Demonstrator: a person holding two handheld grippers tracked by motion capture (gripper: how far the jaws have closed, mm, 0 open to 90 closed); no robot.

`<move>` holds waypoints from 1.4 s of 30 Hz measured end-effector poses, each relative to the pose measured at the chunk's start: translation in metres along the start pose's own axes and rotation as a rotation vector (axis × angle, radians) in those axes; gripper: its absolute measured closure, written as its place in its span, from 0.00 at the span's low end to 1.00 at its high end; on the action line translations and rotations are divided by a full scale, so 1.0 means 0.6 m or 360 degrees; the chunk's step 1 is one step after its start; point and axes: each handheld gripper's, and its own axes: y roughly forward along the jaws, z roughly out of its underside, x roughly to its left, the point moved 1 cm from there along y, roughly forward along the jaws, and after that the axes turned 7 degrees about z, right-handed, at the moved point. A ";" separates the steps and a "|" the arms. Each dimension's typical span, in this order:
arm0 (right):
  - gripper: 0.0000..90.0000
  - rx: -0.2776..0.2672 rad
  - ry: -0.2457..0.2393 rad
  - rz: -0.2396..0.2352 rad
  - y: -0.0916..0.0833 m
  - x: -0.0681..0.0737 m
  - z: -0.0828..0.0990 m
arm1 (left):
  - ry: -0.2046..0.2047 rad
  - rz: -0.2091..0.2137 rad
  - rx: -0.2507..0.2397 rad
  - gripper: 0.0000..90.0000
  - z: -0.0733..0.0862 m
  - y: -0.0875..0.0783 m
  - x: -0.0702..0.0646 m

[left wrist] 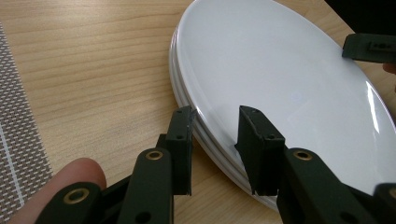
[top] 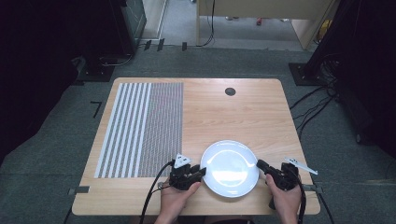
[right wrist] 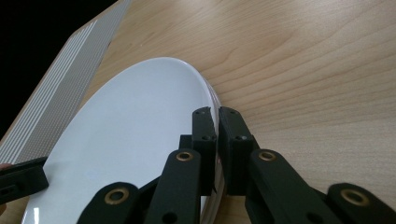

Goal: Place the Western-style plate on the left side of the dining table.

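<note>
A white plate [top: 229, 168] lies near the front edge of the wooden table [top: 224, 112]; its rim looks layered, as if it rests on others. My left gripper [top: 201, 172] is at the plate's left rim. In the left gripper view the jaws [left wrist: 215, 112] stand apart with the rim of the plate [left wrist: 280, 84] between them, one jaw over it and one under. My right gripper [top: 260, 164] is at the right rim. In the right gripper view its jaws [right wrist: 215, 112] are pinched on the edge of the plate [right wrist: 130, 130].
A grey and white patterned mat [top: 140, 128] covers the table's left part. A dark round hole [top: 230, 91] sits near the far edge. The table's front edge runs just under both hands. Bare wood lies beyond the plate.
</note>
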 end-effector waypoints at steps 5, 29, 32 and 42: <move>0.96 -0.0006 0.0005 -0.0009 0.002 -0.001 0.000 | -0.0024 0.0038 0.0022 0.74 -0.001 0.000 0.004; 0.97 0.0028 0.0083 -0.0113 0.015 0.007 0.008 | -0.0086 0.0047 0.0028 0.75 -0.003 -0.019 0.017; 0.96 0.0037 0.0075 -0.0127 0.019 0.011 0.012 | -0.0084 0.0040 0.0023 0.75 -0.003 -0.025 0.018; 0.96 0.0090 0.0101 -0.0197 0.029 0.022 0.019 | -0.0102 0.0035 -0.0015 0.76 0.005 -0.051 0.024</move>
